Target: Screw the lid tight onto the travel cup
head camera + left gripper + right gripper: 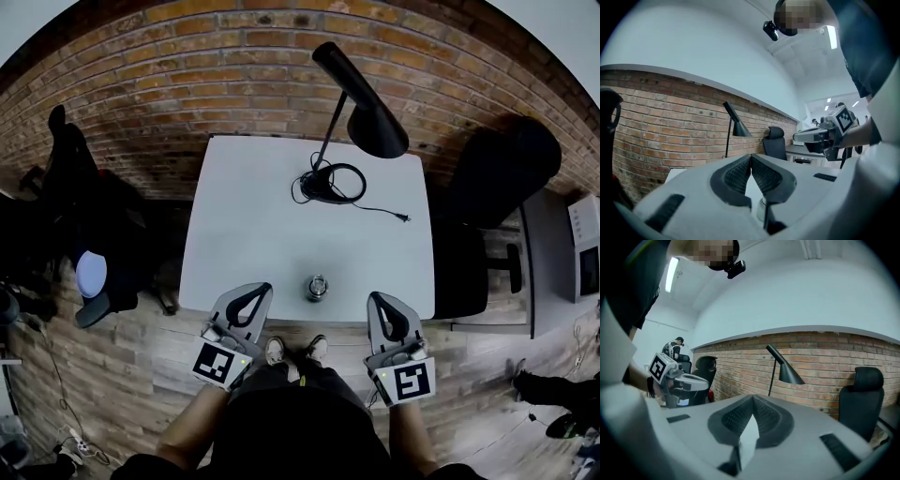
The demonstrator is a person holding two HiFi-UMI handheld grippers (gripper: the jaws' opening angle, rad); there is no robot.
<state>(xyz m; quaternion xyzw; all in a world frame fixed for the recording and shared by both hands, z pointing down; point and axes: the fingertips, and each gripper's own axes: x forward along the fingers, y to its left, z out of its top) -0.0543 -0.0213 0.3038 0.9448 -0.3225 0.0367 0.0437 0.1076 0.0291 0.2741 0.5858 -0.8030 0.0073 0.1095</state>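
A small metal travel cup (317, 288) with its lid on top stands upright near the front edge of the white table (253, 225). My left gripper (262, 289) hangs at the table's front edge, left of the cup, jaws shut and empty. My right gripper (378, 299) hangs to the cup's right, also shut on nothing. In the left gripper view the shut jaws (751, 156) meet at their tips and the cup (761, 209) peeks through the gap below them. The right gripper view shows its closed jaws (752, 398) with only table top behind.
A black desk lamp (361, 112) stands at the table's back, its cord (380, 211) trailing to the right. Black office chairs (502, 169) sit at the right and left. A brick wall (234, 66) lies behind. The person's feet (295, 351) are under the table edge.
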